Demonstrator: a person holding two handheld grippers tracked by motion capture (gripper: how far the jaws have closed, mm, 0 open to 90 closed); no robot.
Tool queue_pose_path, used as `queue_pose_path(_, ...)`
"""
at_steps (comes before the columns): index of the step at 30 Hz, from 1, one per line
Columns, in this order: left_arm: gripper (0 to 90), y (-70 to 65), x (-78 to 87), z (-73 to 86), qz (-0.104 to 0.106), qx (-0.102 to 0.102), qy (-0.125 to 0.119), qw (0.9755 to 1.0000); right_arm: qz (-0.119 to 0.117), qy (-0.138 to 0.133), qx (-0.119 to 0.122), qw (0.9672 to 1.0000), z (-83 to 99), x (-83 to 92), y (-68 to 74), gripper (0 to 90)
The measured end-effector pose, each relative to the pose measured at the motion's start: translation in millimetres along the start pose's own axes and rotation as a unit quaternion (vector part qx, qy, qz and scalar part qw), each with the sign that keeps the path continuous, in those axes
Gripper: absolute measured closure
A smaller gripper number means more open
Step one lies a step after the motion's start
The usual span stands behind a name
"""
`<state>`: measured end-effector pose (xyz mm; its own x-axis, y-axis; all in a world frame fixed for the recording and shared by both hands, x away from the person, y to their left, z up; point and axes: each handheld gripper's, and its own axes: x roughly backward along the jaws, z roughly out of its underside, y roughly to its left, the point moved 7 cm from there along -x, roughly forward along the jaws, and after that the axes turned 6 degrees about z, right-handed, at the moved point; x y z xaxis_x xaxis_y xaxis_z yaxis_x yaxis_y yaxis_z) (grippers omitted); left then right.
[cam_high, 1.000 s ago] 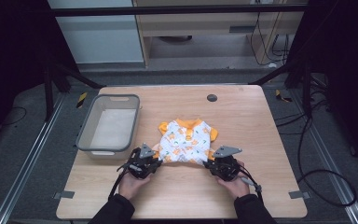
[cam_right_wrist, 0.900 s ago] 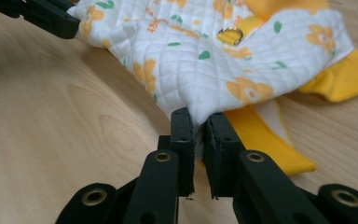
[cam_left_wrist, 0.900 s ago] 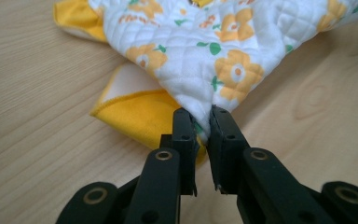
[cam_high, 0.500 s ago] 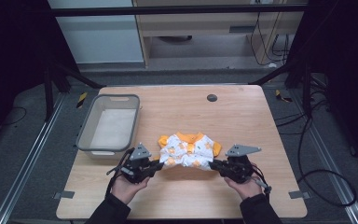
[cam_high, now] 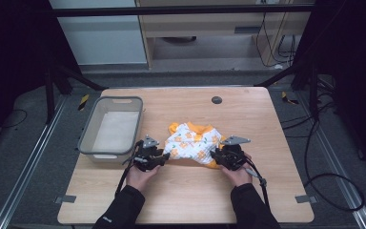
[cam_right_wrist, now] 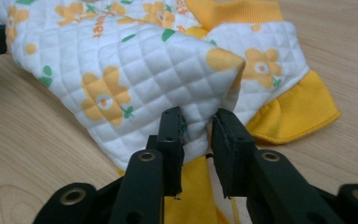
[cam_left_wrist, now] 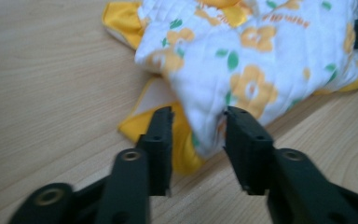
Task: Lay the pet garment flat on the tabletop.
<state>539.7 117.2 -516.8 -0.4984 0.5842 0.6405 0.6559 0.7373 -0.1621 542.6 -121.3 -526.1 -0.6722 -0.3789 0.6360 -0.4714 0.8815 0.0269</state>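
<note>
From my seat I see a grey plastic basket left of centre in the high view, resting on the wooden table. A small dark round grommet sits near the table's far edge, and cables loop across the floor at lower right.

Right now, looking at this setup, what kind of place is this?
Probably a lab recording station, not a home: a bare wooden table boxed in by a black metal frame, loose black cables on grey carpet, and a person working a handheld black left gripper.
</note>
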Motion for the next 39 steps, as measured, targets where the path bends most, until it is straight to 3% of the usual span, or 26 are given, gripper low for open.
queue_pose_path(1,54.5,-0.6,6.3,-0.3,0.002,-0.011,-0.013,0.9999,-0.003,-0.006,0.004,1.0,-1.0,3.4,0.4,67.0)
queue_pose_path(2,51.7,-0.6,6.3,-0.3,0.002,-0.011,-0.013,0.9999,-0.006,-0.012,0.003,0.9999,-2.1,7.7,1.0,65.3)
queue_pose_path(3,47.9,-0.9,14.0,1.3,0.001,-0.027,-0.012,0.9996,-0.008,-0.018,0.006,0.9998,-3.3,12.3,1.1,63.2)
queue_pose_path(4,44.8,-0.9,14.0,1.3,0.001,-0.027,-0.012,0.9996,-0.008,-0.018,0.006,0.9998,-3.3,12.3,1.1,63.2)
queue_pose_path(7,39.4,-1.8,29.6,11.6,-0.01,-0.054,-0.011,0.9984,-0.019,-0.043,0.02,0.9987,-4.3,33.6,1.9,58.2)
queue_pose_path(11,35.8,2.4,35.5,27.5,-0.025,-0.062,0.001,0.9977,-0.031,-0.051,0.028,0.9979,6.5,50.2,2.2,54.3)
queue_pose_path(16,36.1,9.5,28.8,36.7,-0.036,-0.063,0.025,0.9971,-0.038,-0.039,0.033,0.998,24.5,55.0,3.2,52.6)
queue_pose_path(19,39.5,9.8,20.3,36.5,-0.037,-0.074,0.025,0.9962,-0.036,-0.018,0.037,0.9985,37.3,48.3,1.2,54.5)
queue_pose_path(24,44.6,9.0,9.9,36.0,-0.033,-0.079,0.027,0.9959,-0.032,-0.01,0.035,0.9988,39.6,40.4,0.0,56.8)
queue_pose_path(29,58.3,6.8,-0.2,34.7,-0.011,-0.073,0.029,0.9969,-0.032,0.003,0.048,0.9983,42.9,30.7,2.6,60.3)
queue_pose_path(35,76.8,6.4,-3.0,35.3,-0.001,-0.061,0.037,0.9975,-0.026,0.011,0.063,0.9976,42.7,26.3,2.2,76.5)
queue_pose_path(39,83.7,4.7,1.6,33.3,0.008,-0.055,0.033,0.9979,-0.038,0.014,0.06,0.9974,39.8,30.5,4.0,86.3)
